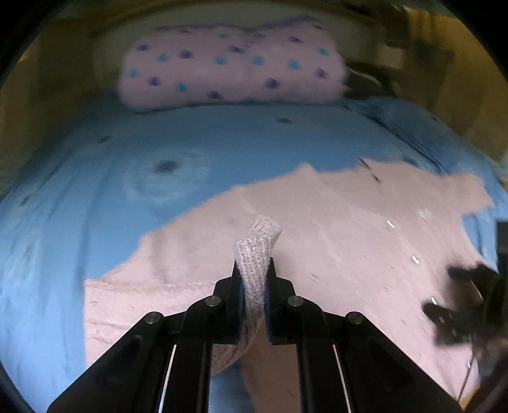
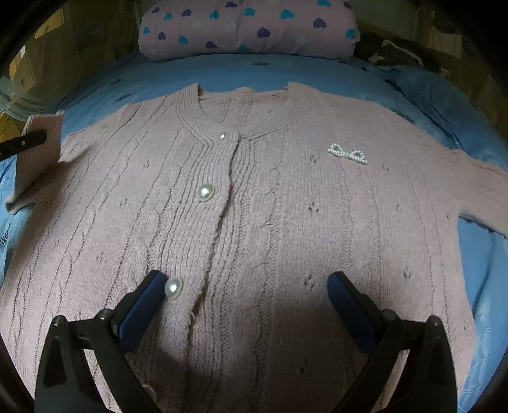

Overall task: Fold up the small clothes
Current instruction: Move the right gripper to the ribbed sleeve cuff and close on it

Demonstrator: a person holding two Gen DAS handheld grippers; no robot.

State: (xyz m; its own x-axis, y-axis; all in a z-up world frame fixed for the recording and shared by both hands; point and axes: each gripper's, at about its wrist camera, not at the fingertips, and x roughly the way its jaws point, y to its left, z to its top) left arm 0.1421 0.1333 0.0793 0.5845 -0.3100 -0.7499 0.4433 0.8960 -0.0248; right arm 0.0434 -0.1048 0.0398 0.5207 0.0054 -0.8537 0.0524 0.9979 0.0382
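A pink knitted cardigan [image 2: 285, 206] lies front up on the blue bedsheet [image 2: 482, 254], with pearl buttons [image 2: 205, 192] down the middle and a pearl bow [image 2: 347, 153] on the chest. My right gripper [image 2: 250, 289] hovers open over the lower front, nothing between its fingers [image 2: 144, 308]. My left gripper [image 1: 254, 273] is shut on the ribbed sleeve cuff [image 1: 258, 241], lifted off the cardigan [image 1: 349, 228]. In the right wrist view that cuff [image 2: 44, 127] and a black left finger [image 2: 23, 143] show at the far left. The right gripper [image 1: 457, 295] appears blurred at the right edge.
A pink pillow with blue and purple hearts [image 2: 247, 28] lies at the head of the bed, also in the left wrist view as the pillow [image 1: 228, 66]. Dark clutter [image 2: 400, 47] sits beyond the bed's far right corner. Bare blue sheet [image 1: 95, 190] spreads to the left.
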